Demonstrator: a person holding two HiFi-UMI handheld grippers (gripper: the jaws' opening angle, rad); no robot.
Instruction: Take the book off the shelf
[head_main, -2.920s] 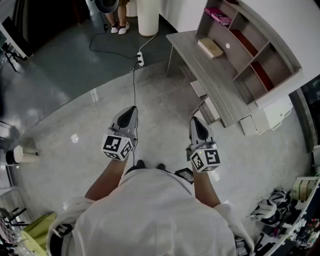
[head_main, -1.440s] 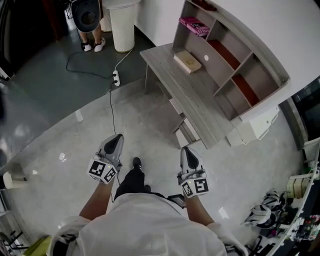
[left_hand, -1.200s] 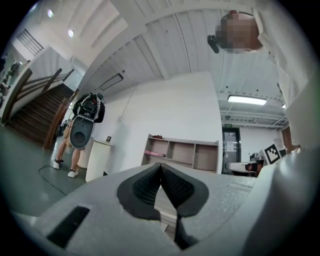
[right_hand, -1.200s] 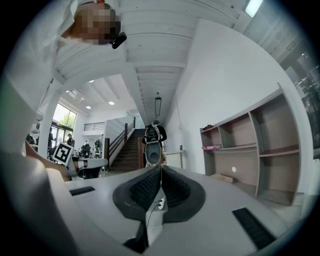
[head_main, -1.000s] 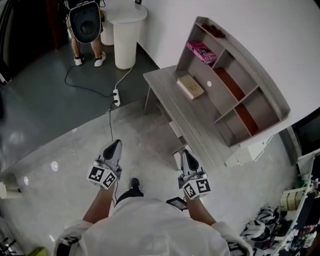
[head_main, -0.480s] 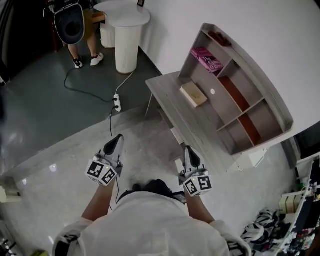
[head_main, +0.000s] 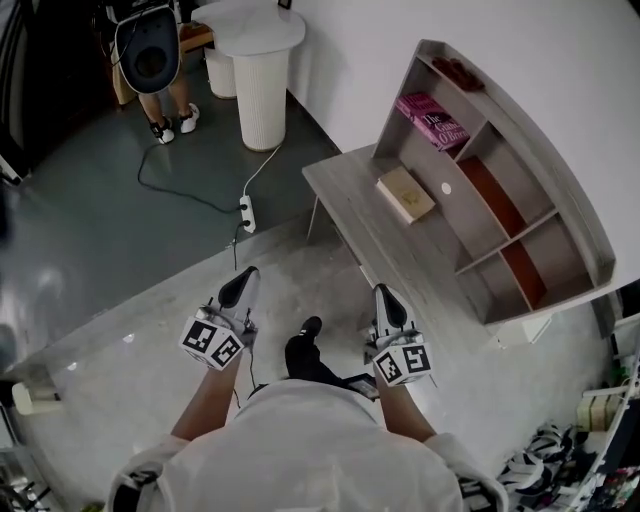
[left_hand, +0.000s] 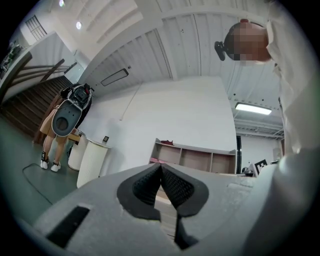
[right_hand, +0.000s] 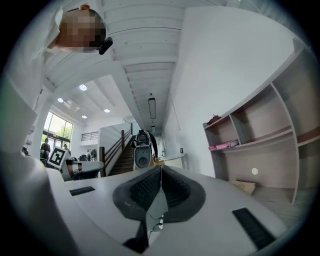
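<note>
Both of your tools are closed on nothing. The left gripper (head_main: 245, 278) has its black ribbed pads (left_hand: 150, 185) meeting tip to tip with only air between them, and the right gripper (right_hand: 161, 172) is the same. You hold them side by side over the grey floor (head_main: 150, 290), pointing forward.

The flat pink book (head_main: 432, 118) is ahead of both grippers and off to their right, well apart from either one. It lies on its face on the shelf board at the near end of the grey wooden shelf unit (head_main: 560, 180), in the upper compartment. From the right gripper view it sits above the level of your jaws and to their right. Its long axis seems to run along the shelf board, so a long edge faces out toward you, not an end.

The right gripper is on the shelf's side and nearer. The left would have to cross in front of you, so I would lead with the right.

A tan, book-like block (head_main: 405, 193) lies flat on the grey desk top (head_main: 350, 190) below that compartment and is closer to your right gripper. It is not on the shelf board, so I take the pink one as your target. A small dark red thing (head_main: 458, 72) sits on the unit's top board, above and beyond the book.

To reach it, the right gripper must go forward, rightward and upward.
</note>
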